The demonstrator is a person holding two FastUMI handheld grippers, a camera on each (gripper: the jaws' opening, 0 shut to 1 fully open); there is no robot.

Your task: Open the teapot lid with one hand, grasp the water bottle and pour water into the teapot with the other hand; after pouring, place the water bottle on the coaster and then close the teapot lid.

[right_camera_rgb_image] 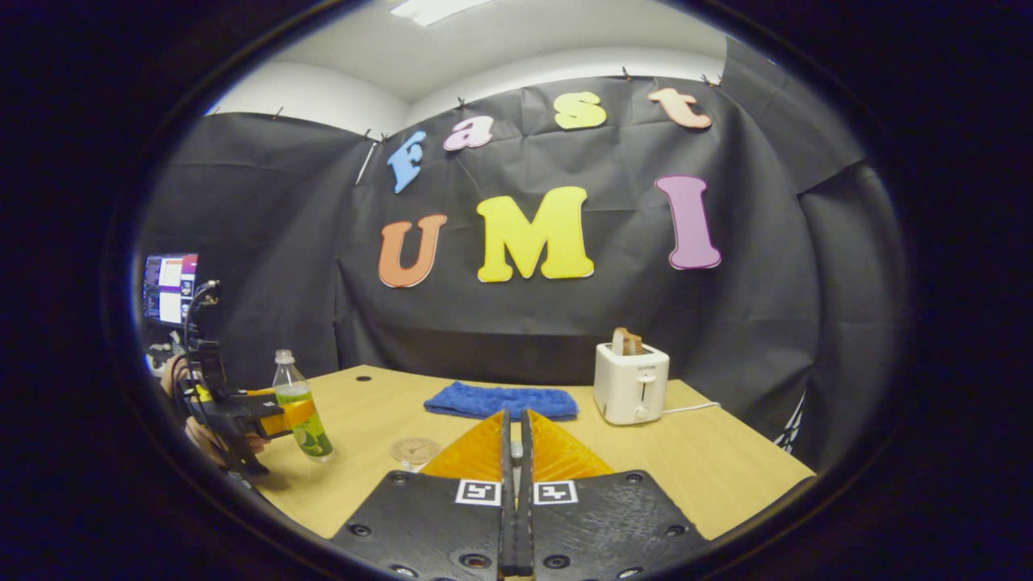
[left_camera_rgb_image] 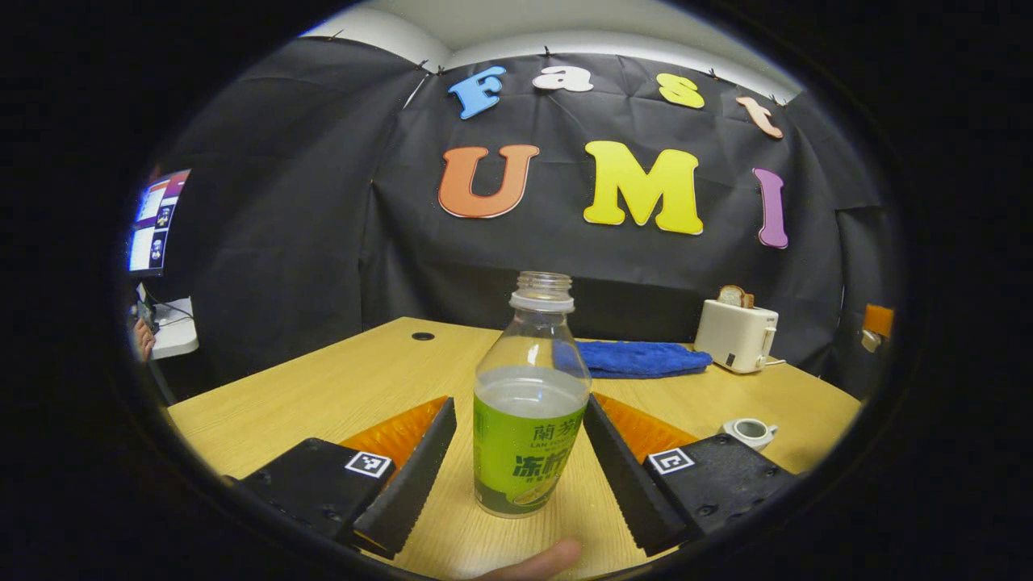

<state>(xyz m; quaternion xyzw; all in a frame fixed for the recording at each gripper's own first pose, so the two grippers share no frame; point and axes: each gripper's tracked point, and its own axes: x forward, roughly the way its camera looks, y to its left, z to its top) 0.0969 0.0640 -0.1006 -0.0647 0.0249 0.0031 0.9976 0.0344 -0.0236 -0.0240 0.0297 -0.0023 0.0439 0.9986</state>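
Note:
An uncapped water bottle (left_camera_rgb_image: 529,420) with a green label, about half full, stands on the wooden table (left_camera_rgb_image: 339,387). My left gripper (left_camera_rgb_image: 519,402) is open with a finger on each side of the bottle: the right one is at its wall, the left one a little off it. The right gripper view shows that gripper (right_camera_rgb_image: 278,420) around the bottle (right_camera_rgb_image: 300,415). The small white teapot (left_camera_rgb_image: 750,432) stands to the right with its mouth uncovered. My right gripper (right_camera_rgb_image: 514,415) is shut high above the table, and a small pale bit, seemingly the lid's knob, sits in the slit. A round coaster (right_camera_rgb_image: 414,450) lies nearby.
A blue towel (right_camera_rgb_image: 502,400) lies at the back of the table, and a white toaster (right_camera_rgb_image: 631,382) with bread stands right of it. A screen (left_camera_rgb_image: 155,222) glows beyond the table's left side. A thumb (left_camera_rgb_image: 541,559) shows at the near edge.

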